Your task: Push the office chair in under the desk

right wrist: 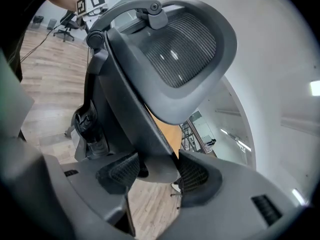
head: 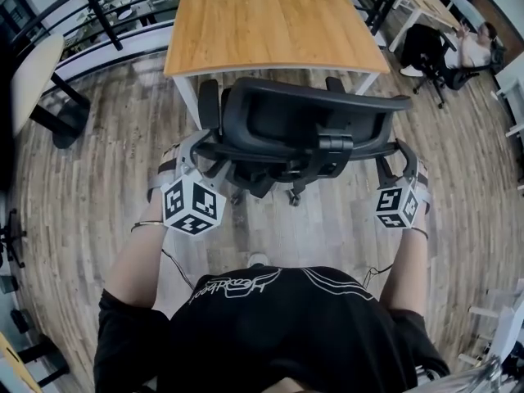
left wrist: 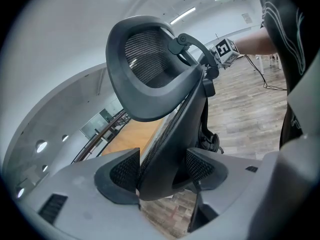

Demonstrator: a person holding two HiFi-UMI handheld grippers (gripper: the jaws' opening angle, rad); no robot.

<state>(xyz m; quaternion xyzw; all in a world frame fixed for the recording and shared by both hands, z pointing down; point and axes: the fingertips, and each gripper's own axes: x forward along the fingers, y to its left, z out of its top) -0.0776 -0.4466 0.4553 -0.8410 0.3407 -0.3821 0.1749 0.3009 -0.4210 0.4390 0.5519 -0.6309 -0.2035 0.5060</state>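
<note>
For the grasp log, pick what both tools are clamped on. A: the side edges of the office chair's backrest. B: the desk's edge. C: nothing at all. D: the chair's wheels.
A: in its own gripper view, the left tool and the right tool each have jaws closed on a side edge of the office chair backrest.

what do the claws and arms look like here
The left claw and right claw are pale grey plastic with dark textured pads. Each carries a white cube with black square markers and trails a thin cable. Short black sleeves, thin bracelet.
</note>
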